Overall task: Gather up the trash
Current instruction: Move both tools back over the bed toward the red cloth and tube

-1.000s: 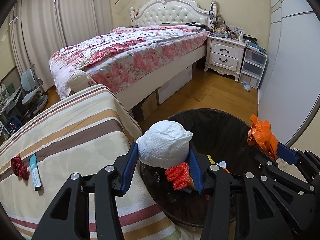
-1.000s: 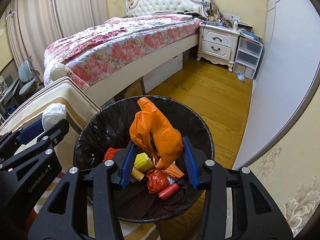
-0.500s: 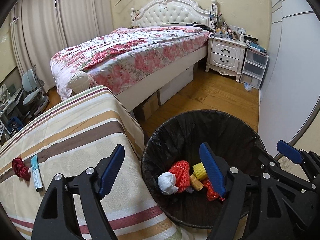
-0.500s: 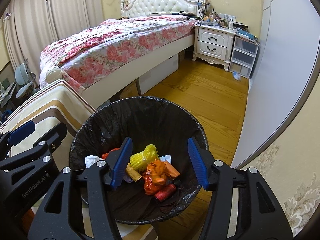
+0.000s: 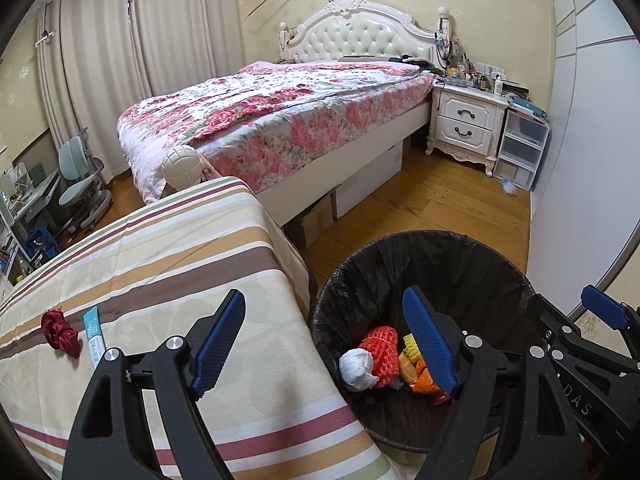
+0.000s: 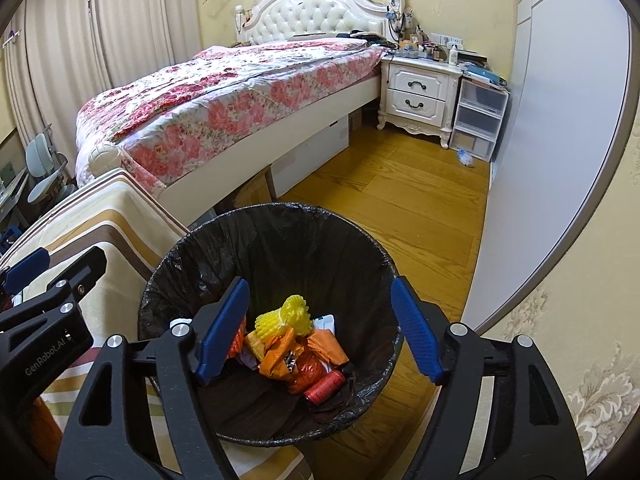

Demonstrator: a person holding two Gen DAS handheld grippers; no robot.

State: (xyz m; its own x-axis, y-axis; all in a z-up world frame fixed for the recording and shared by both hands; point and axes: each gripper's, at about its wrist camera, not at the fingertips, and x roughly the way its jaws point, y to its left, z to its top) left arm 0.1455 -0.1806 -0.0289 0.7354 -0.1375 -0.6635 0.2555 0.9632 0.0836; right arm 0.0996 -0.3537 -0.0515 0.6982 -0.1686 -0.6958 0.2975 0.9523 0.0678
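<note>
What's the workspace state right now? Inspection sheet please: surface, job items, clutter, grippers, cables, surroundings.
Surface: striped cloth covers the work surface beside the bin.
Job's things: black-lined trash bin on the floor holds a white wad, red-orange net, yellow foam net, orange bag and a red spool.
Clutter: red scrunchie and a light blue tube lie apart on the cloth.
Grippers: left gripper and right gripper are both over the bin, jaws opening, nothing between the fingers.
Cables: nothing seen on the surface.
Surroundings: floral bed, white nightstand, plastic drawers, wooden floor.
</note>
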